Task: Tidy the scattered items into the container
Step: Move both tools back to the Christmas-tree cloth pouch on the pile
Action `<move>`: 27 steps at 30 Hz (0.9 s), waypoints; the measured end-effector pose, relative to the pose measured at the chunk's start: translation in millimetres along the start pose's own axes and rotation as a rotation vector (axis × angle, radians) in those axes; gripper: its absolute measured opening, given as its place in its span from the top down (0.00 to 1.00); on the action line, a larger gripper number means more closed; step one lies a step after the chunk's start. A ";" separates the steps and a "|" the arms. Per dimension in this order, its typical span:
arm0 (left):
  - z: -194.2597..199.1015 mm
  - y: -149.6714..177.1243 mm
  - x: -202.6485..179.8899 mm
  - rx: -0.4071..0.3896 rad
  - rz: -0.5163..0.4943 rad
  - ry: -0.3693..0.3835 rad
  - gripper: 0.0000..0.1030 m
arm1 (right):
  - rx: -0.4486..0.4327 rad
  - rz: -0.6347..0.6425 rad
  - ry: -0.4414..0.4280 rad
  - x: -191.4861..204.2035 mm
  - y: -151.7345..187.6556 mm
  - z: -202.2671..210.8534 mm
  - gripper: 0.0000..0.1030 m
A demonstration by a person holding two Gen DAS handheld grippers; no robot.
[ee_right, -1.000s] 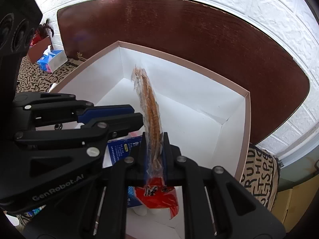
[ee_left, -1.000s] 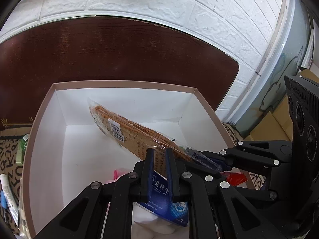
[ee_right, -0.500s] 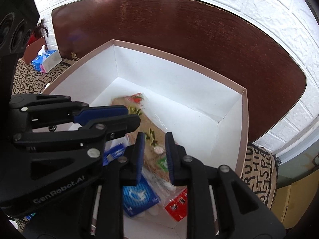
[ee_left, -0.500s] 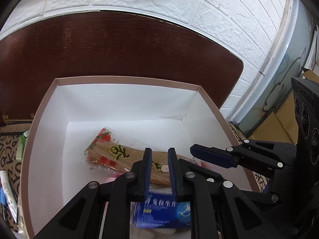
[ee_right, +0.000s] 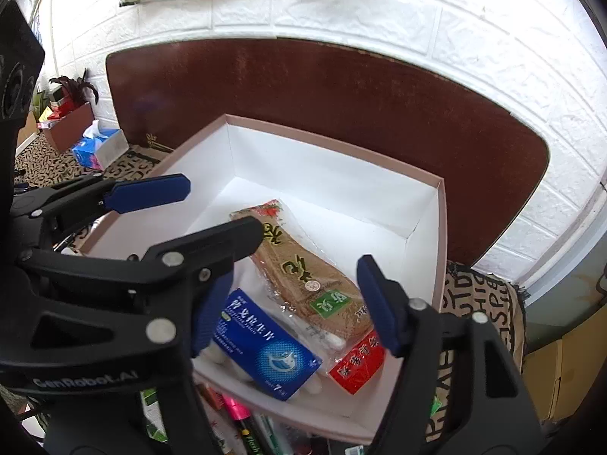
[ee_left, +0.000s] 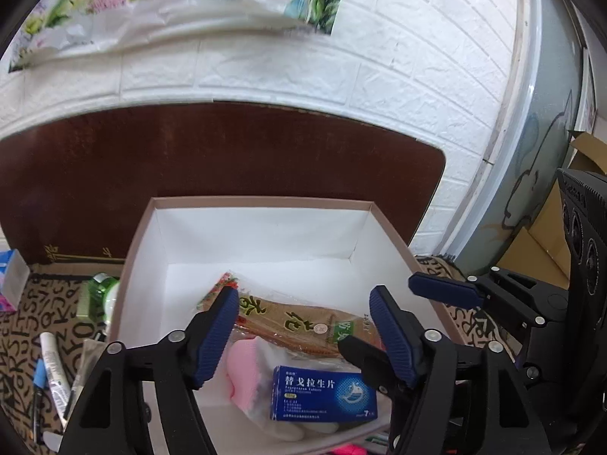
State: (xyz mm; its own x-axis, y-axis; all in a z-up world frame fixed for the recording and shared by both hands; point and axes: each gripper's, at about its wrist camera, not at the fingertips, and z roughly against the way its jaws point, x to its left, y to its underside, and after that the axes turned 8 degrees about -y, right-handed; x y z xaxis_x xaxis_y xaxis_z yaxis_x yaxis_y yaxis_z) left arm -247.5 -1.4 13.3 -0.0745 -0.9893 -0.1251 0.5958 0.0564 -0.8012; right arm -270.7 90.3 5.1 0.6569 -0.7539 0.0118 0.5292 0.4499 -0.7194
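Observation:
A white box with a tan rim (ee_left: 261, 201) (ee_right: 334, 142) stands before a dark brown board. Inside lie a long brown snack packet (ee_left: 303, 326) (ee_right: 303, 265), a blue medicine box (ee_left: 322, 394) (ee_right: 261, 345), a pink item (ee_left: 242, 367) and white things under them. My left gripper (ee_left: 303, 326) is open and empty above the box's near end; it shows in the right wrist view (ee_right: 189, 208). My right gripper (ee_right: 292, 295) is open and empty above the packet; it shows in the left wrist view (ee_left: 402, 314).
A letter-patterned cloth (ee_left: 34, 326) covers the surface. Left of the box lie a green bottle (ee_left: 98, 295), a white tube (ee_left: 53, 360) and pens. A tissue box (ee_right: 98, 148) sits far left. Markers (ee_right: 242, 417) lie at the box's near edge. Cardboard boxes (ee_left: 550, 242) stand right.
Both grippers have opened and let go: the snack packet and the blue medicine box now lie in the white box. Both grippers have pulled back and up.

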 end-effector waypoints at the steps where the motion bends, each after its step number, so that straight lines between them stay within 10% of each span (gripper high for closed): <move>1: 7.4 0.6 0.1 -0.012 -0.001 -0.006 0.22 | -0.015 0.007 0.007 5.0 1.2 6.8 0.25; 14: 104.6 37.2 15.0 -0.125 -0.023 -0.082 0.12 | -0.099 0.053 0.019 58.6 30.0 79.8 0.16; 27: 139.3 106.7 22.9 -0.067 -0.072 -0.101 0.12 | -0.060 0.118 -0.056 102.7 91.2 99.2 0.16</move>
State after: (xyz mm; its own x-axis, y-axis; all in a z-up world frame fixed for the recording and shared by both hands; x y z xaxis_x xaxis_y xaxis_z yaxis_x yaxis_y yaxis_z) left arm -74.2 -36.7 6.6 -0.0323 -0.9994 -0.0093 0.5371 -0.0095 -0.8435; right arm -101.7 101.5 9.6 0.7422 -0.6691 -0.0379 0.4147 0.5030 -0.7583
